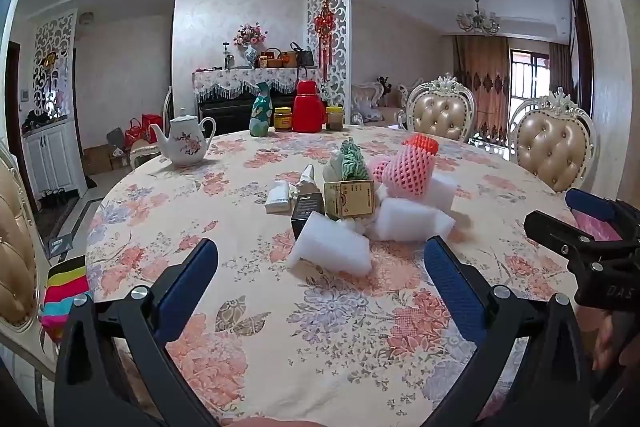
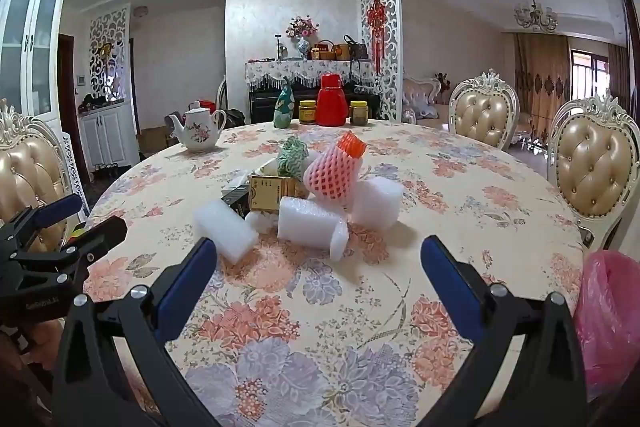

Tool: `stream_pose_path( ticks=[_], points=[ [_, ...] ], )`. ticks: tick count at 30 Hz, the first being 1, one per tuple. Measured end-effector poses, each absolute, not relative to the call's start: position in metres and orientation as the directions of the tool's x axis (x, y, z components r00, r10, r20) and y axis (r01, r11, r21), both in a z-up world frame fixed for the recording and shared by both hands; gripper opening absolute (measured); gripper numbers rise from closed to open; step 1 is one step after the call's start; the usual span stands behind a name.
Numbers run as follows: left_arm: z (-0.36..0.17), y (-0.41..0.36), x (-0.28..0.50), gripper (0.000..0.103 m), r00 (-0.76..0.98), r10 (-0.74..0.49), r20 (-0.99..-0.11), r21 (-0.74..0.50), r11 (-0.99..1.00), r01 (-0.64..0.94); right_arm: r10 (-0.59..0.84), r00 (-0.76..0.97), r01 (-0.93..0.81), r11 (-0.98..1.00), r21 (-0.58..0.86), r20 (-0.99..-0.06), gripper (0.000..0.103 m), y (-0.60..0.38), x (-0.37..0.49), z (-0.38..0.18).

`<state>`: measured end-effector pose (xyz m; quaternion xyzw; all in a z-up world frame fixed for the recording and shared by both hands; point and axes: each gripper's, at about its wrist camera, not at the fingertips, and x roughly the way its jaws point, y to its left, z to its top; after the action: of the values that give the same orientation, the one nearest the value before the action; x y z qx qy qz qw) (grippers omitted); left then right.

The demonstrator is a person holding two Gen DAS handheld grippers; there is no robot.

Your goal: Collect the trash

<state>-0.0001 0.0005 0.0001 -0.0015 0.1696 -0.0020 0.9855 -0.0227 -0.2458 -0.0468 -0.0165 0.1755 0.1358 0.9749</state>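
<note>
Floral round table [image 1: 248, 339] holds the whole trash pile [image 1: 352, 199] untouched at its middle, my left gripper [image 1: 320, 263] and right gripper [image 2: 318, 263] both gape empty, the pink bag [image 2: 608, 319] waits at the near right edge, so collecting hasn't started

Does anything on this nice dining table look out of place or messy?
Yes: a heap of packaging sits mid-table, with white foam blocks, a pink foam fruit net and a small cardboard box lying jumbled. The teapot stands upright.

Worktop: your round floral-clothed worktop [image 2: 460, 195].
Middle: trash pile [image 2: 296, 195].
Far edge: teapot [image 2: 198, 131], red flask [image 2: 331, 105], jars [image 2: 307, 111].
</note>
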Motion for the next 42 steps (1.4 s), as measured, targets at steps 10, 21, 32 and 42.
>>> stream_pose_path(
  ticks=[10,21,32,42],
  points=[
    [0.001,0.001,0.0,0.096,0.944,-0.007,-0.331,-0.002,1.0,0.006,0.276,0.899,-0.279,0.959,0.042,-0.341,0.099,-0.254,-0.029,-0.043],
    [0.001,-0.003,-0.001,0.096,0.944,-0.02,-0.328,-0.007,1.0,0.018,0.282,0.896,-0.283,0.958,0.046,-0.342,0.099,-0.254,-0.03,-0.044],
    [0.001,-0.002,-0.002,0.096,0.945,-0.022,-0.326,-0.006,1.0,0.021,0.286,0.896,-0.285,0.957,0.055,-0.341,0.099,-0.255,-0.028,-0.044],
    [0.001,-0.002,-0.002,0.096,0.945,-0.021,-0.326,-0.005,1.0,0.02,0.292,0.893,-0.288,0.955,0.064,-0.344,0.099,-0.255,-0.028,-0.045]
  ],
)
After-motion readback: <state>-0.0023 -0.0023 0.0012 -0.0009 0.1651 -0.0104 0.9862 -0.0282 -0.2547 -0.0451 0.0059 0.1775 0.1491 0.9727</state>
